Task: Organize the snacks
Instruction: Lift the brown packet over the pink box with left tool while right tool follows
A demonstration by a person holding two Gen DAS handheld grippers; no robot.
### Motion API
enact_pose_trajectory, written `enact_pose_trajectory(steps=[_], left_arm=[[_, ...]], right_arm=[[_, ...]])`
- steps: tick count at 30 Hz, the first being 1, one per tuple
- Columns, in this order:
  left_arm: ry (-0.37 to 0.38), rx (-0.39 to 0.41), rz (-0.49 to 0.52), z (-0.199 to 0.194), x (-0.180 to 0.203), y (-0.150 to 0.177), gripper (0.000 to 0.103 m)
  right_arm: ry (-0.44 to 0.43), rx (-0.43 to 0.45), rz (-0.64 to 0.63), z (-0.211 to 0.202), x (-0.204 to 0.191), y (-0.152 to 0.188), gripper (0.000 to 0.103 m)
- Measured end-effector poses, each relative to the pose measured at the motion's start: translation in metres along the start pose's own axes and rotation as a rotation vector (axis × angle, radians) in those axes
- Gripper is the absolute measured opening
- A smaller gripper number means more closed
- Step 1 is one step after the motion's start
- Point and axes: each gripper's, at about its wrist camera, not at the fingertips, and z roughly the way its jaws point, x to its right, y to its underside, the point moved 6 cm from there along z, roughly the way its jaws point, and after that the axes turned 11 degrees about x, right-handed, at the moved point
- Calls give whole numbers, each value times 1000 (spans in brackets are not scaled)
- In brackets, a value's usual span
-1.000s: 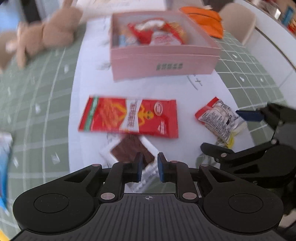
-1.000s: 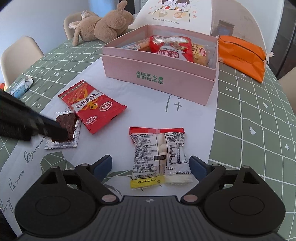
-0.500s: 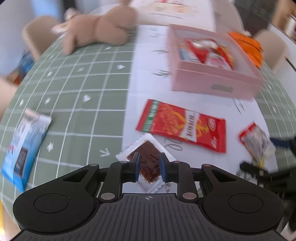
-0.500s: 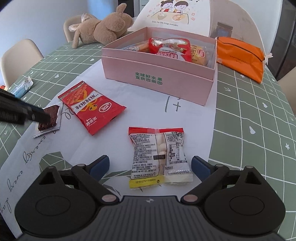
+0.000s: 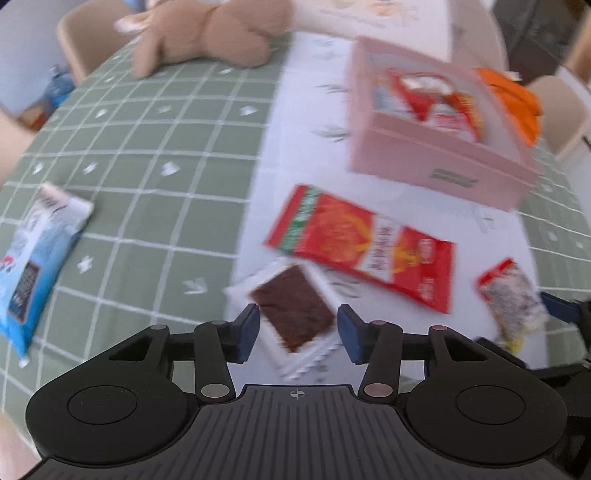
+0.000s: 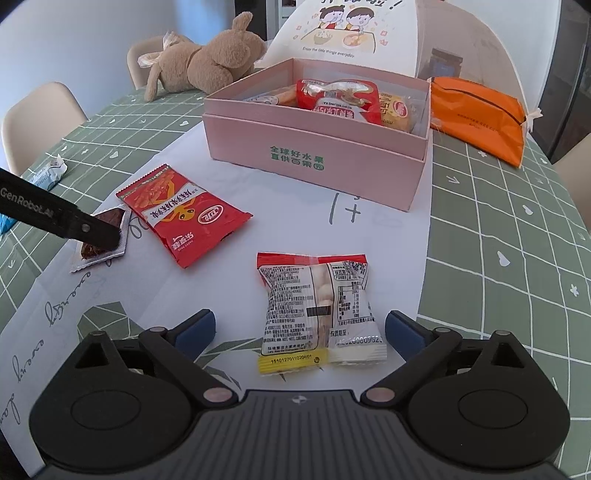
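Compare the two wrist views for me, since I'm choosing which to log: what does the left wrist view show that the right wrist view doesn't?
Only the left wrist view shows the left gripper open, with the brown snack packet between its fingers, and the whole blue packet lying on the green cloth.

Only the right wrist view shows the right gripper open around the clear-backed packet, plus readable green print on the pink box.

Both show the pink box, the red packet, the plush toy and the orange pouch.
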Motion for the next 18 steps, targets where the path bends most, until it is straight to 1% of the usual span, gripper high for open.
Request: enact_pose_trajectory(steps=[1, 3, 4, 8, 10, 13, 14, 15, 16, 17, 18], left_arm=[[-2, 1, -23, 1, -4, -2, 57], [-4, -4, -38, 3, -6, -5, 54], [-1, -5, -31, 5, -4, -7, 53], [-13, 1, 11, 13, 4, -15, 56], [-24, 8, 29, 18, 8, -19, 54], [-24, 14, 55, 21, 9, -22, 55], [-15, 20, 72, 20, 9, -20, 54], [-3, 29, 89, 20, 9, -18, 54], [10, 39, 98, 18, 9, -16, 53], [21, 47, 102, 16, 8, -14, 52], [34, 52, 108, 14, 7, -11, 50]], right_arm=[[1, 4, 1, 0, 0, 0, 100], [3, 7, 2, 0, 0, 0, 101], [3, 8, 2, 0, 0, 1, 101], [7, 13, 5, -1, 0, 1, 101], [10, 10, 6, -1, -1, 0, 101], [8, -1, 5, -2, -2, -1, 99], [4, -2, 1, -3, -3, -2, 94], [-1, -1, -2, -4, -3, -3, 86], [-3, 0, -4, -5, -3, -5, 81], [-5, 0, -3, -7, -2, -6, 68], [-5, -2, -1, -8, 0, -8, 60]])
